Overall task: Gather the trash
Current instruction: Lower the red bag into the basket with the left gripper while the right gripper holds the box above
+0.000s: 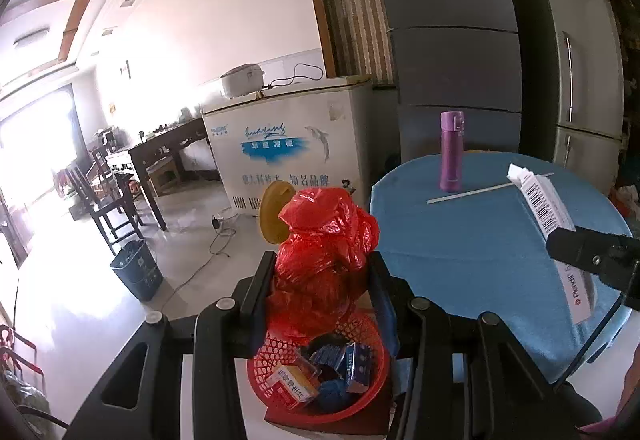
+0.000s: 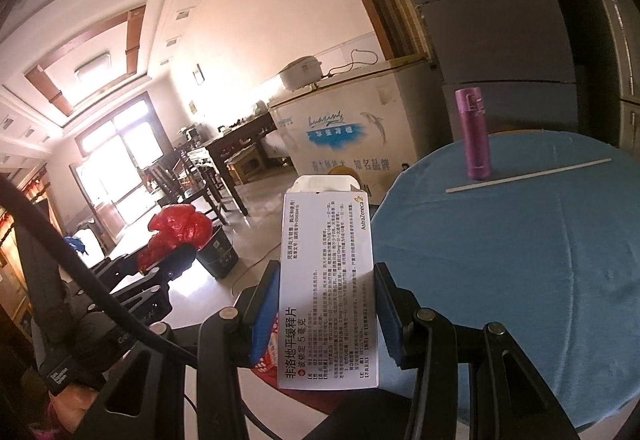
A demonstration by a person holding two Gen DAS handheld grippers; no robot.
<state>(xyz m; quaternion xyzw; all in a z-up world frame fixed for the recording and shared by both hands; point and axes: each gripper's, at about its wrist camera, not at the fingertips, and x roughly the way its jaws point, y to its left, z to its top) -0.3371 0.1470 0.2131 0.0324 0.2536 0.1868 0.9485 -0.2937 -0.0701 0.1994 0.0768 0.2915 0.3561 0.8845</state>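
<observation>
Right up close, the left gripper [image 1: 320,280] is clamped on a crumpled red plastic bag [image 1: 326,260], held over a red plastic mesh basket [image 1: 372,396] already holding small medicine boxes [image 1: 294,384]. Over on the other side, the right gripper [image 2: 326,304] pinches a white cardboard medicine box [image 2: 328,280] beside the round blue-clothed table [image 2: 540,280]. On that table, a purple metal flask [image 2: 474,133] stands upright, with a thin white straw [image 2: 528,175] just beside it.
</observation>
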